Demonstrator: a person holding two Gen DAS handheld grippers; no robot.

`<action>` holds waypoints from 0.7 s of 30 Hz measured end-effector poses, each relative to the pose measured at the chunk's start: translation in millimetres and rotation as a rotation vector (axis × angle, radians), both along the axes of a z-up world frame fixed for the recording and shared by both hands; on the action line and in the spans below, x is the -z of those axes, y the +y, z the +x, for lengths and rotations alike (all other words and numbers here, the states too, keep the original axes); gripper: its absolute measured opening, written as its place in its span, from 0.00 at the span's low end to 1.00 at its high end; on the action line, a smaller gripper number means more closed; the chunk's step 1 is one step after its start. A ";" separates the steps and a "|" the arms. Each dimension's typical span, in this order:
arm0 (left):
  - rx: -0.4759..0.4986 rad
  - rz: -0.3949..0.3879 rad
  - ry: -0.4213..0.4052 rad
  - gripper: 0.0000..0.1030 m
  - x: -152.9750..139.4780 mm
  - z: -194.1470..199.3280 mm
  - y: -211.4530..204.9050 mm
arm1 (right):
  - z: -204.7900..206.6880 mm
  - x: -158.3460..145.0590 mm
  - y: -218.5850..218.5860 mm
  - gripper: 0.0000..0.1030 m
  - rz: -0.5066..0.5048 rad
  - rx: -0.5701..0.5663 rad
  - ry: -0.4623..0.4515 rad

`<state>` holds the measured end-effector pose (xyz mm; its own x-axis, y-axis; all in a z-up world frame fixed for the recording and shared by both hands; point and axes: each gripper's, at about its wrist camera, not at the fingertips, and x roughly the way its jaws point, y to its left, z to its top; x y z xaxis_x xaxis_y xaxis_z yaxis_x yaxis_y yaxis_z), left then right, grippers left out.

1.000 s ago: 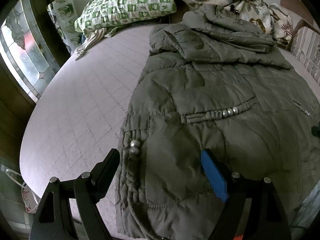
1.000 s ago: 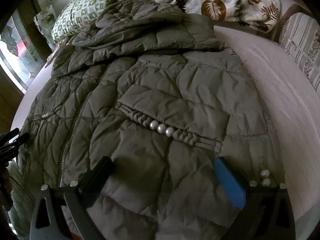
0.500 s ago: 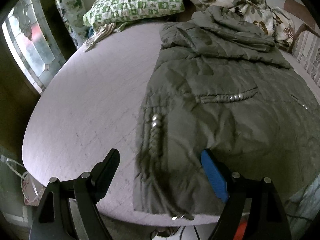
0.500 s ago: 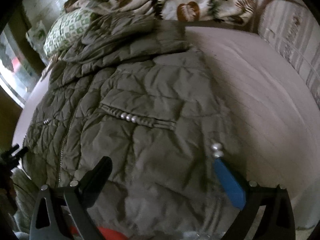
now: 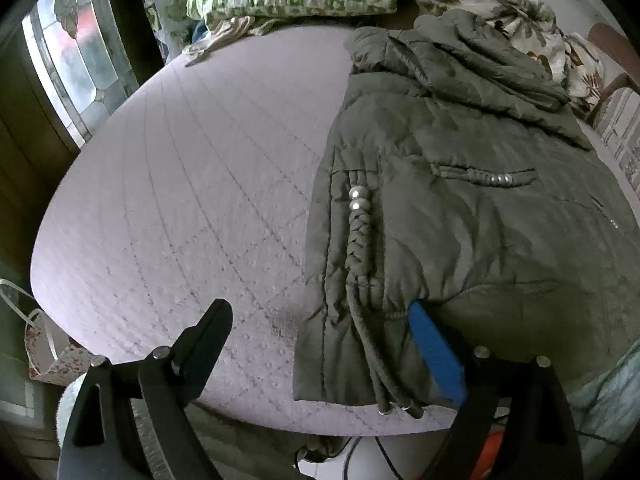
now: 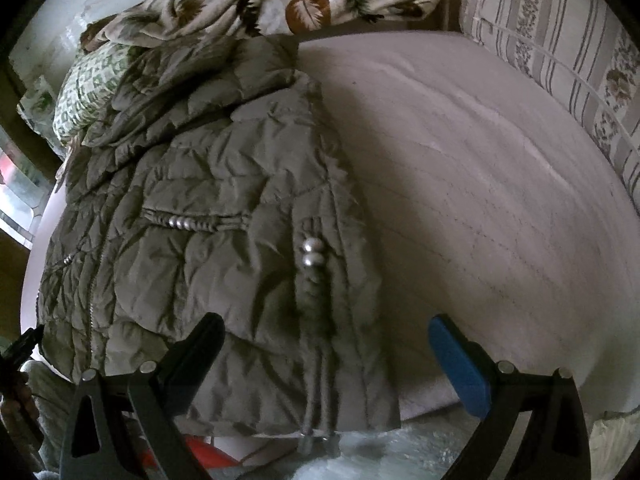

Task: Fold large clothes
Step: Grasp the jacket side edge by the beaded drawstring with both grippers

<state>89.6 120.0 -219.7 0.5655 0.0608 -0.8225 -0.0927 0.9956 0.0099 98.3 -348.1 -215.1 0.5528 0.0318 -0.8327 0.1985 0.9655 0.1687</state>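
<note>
No readable text anywhere (labels, brands, numbers included).

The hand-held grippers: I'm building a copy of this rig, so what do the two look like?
Both look alike. The left hand-held gripper and the right hand-held gripper each have two black, wedge-shaped fingers on black angular frames with triangular cut-outs and silver round bolt heads. On each, one finger is plain black and the other carries a blue pad. No cables or markings show.

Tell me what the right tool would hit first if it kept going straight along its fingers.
Probably the olive jacket: the right tool is open over its bottom right corner, near the braided cord. Depth is unclear, so it might meet the bedspread just beside it.
</note>
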 end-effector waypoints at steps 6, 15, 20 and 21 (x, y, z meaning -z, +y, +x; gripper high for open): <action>-0.012 -0.055 0.013 0.89 5.8 4.2 3.1 | -0.8 14.5 -2.4 1.00 0.082 -0.016 0.026; -0.030 -0.129 0.030 0.91 14.7 11.7 8.4 | 3.9 39.0 -11.0 1.00 0.201 0.003 0.064; -0.020 -0.110 0.034 0.94 16.4 15.6 5.7 | 9.2 32.8 2.0 0.73 0.176 -0.061 0.043; -0.024 -0.105 0.036 0.95 16.8 16.9 6.0 | 10.2 29.9 6.2 0.63 0.178 -0.077 0.034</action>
<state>106.5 126.0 -236.4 0.5348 -0.0136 -0.8449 -0.1182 0.9888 -0.0907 108.5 -341.9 -244.9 0.5149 0.2214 -0.8282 0.1332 0.9337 0.3324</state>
